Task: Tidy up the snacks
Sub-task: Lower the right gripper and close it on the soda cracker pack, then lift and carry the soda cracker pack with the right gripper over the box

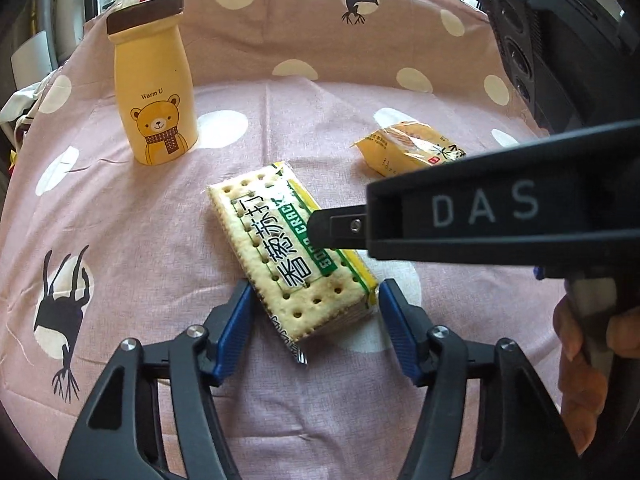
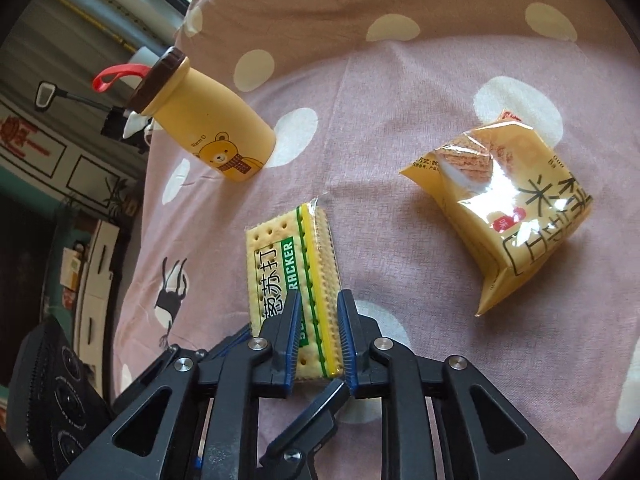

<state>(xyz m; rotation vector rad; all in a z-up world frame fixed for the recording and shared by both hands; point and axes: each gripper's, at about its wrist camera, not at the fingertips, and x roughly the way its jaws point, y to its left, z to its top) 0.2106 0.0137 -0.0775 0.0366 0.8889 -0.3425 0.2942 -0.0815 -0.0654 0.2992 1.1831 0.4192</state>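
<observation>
Straddling the cracker pack (image 1: 292, 248) with blue pads apart, the left hand-held gripper (image 1: 314, 320) seems poised to clamp it, while the right hand-held gripper (image 2: 318, 320), pads narrowly apart, rests over its near end.

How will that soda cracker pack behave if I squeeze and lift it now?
The soda cracker pack looks like a firm, flat stack, so it should probably lift as one stiff block. Its glossy film wrapper may be slippery against the left tool. The crackers visible through the wrapper likely crack under a hard squeeze.
</observation>
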